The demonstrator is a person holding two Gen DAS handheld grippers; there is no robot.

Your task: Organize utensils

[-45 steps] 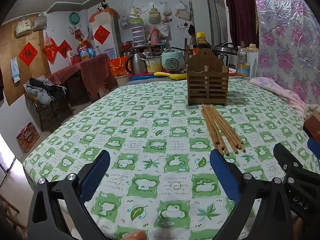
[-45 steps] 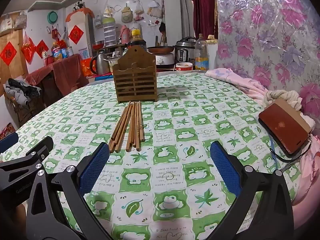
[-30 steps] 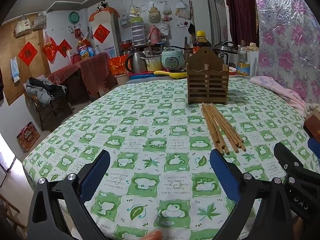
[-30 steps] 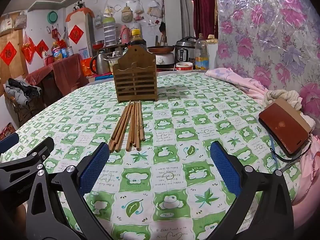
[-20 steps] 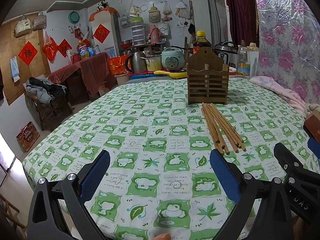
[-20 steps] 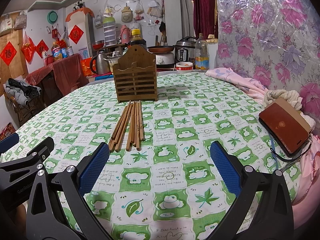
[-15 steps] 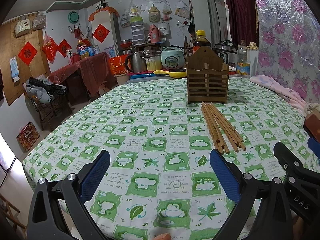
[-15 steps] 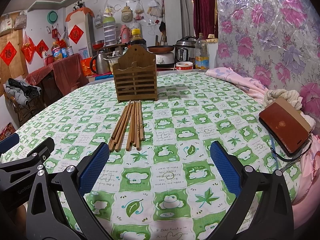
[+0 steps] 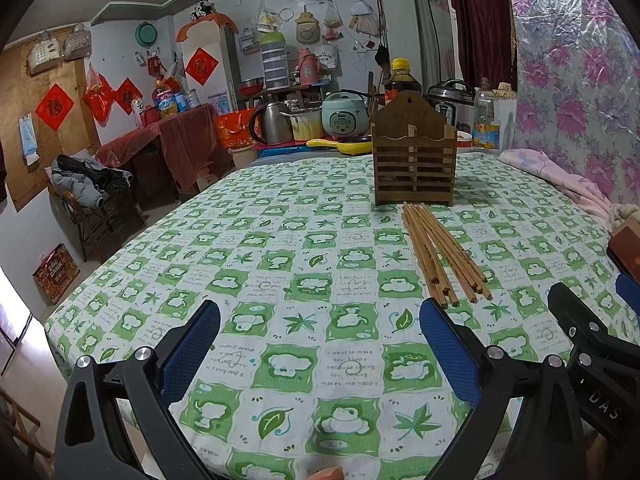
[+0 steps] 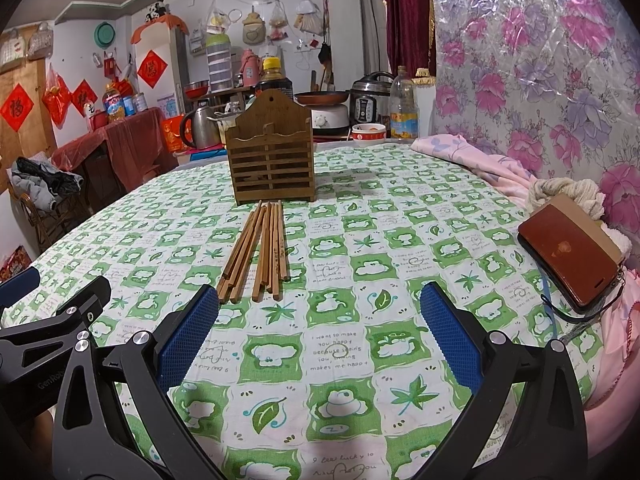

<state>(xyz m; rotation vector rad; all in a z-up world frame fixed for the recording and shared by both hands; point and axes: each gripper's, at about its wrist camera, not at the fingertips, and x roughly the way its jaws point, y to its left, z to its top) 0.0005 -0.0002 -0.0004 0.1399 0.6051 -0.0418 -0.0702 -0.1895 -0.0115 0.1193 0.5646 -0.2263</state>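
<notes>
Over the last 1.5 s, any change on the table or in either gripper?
Nothing visibly changed. The chopsticks lie loose on the tablecloth in front of the wooden holder, as before. The left gripper and right gripper are both open, empty and short of the chopsticks.

Left gripper (image 9: 320, 336) and right gripper (image 10: 320, 316) side by side; fingers (image 10: 188, 336) wide apart, empty.
</notes>
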